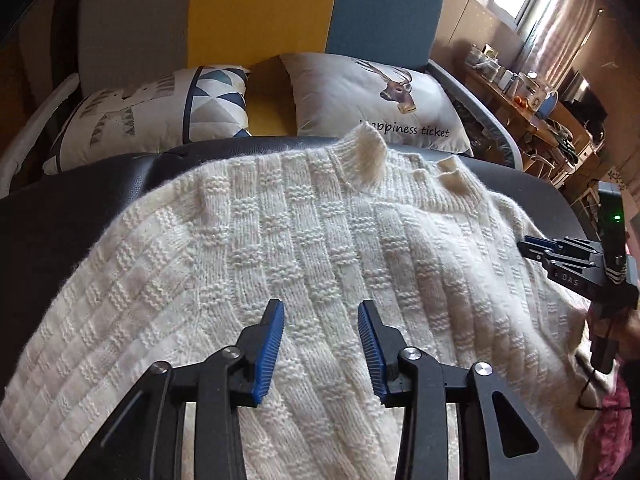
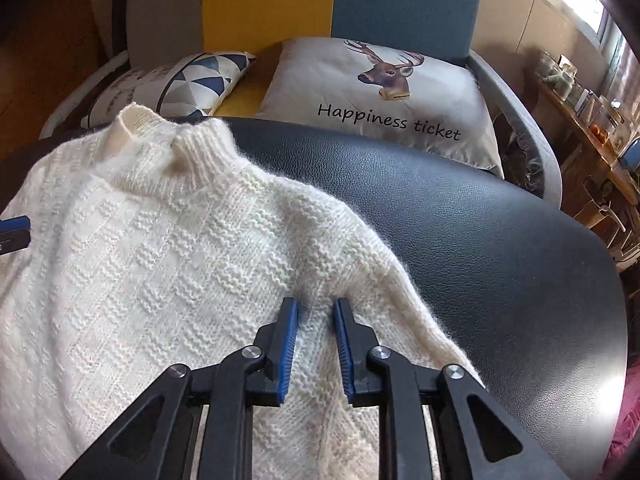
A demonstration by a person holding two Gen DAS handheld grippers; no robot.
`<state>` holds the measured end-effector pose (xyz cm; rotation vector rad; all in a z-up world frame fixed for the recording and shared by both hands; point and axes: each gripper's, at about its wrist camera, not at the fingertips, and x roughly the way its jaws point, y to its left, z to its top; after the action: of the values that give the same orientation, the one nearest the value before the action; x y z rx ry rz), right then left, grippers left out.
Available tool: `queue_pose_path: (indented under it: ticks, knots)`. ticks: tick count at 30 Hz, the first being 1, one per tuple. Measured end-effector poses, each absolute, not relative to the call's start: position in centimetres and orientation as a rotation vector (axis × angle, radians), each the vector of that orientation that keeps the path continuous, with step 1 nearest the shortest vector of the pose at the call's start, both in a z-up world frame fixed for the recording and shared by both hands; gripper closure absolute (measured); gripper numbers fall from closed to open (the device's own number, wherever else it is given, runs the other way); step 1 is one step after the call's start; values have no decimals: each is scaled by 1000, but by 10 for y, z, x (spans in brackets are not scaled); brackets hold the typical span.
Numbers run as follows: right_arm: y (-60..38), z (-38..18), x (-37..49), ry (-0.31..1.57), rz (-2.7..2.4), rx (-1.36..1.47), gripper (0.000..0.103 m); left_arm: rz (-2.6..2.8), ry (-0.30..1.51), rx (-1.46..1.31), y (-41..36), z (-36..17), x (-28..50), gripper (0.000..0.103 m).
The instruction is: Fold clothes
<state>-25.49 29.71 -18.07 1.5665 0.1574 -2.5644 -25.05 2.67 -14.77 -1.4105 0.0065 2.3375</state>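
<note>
**Sweater laid out, first fold not yet made**

A cream knitted sweater (image 1: 304,248) lies spread flat on a black padded surface (image 2: 480,232), its collar (image 2: 200,148) towards the far edge, where two cushions (image 2: 372,100) sit on a sofa just beyond. Seen from the right wrist, the near right part of the surface is bare, and one sleeve (image 2: 404,312) runs down towards the near edge.

The left gripper (image 1: 320,344) hangs over the middle of the sweater's body with its jaws apart and nothing pinched between them. The right gripper (image 2: 316,344) sits over the spot where the sleeve meets the body; its jaws are narrower but parted, and whether the pads touch the knit cannot be told.

This looks like the stage of choosing grip points for a first fold. The next move probably calls for each gripper to settle onto the fabric and pinch only the layers to be turned, then carry sleeve and side across the body without dragging the whole sweater.
</note>
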Motion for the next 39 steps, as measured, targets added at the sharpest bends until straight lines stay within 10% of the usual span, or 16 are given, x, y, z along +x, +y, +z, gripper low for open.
queue_pose_path:
  ticks: [9,15,20,28,32,39]
  knots:
    - [290,-165,-252,286,-2634,1458,98,2454,-28,-1293,18,-122,-283,70]
    - [285,-180,-259,338,-2581,1519,98,2388,321,-1209,50,-126,-313,52]
    - [298,-166,-254,115,-2530,1433,80,2283,429,-1194,65,-138,-339,49]
    - [294,-153,-259,89,-2418,1394,79,2105,463,-1260,86,-161,-354,45]
    - [286,-170,-266,208,-2413,1451,79,2157,406,-1261,79,-161,-347,94]
    - [263,-184,-276,474,-2548,1419,88,2408,237,-1207,48,-157,-316,95]
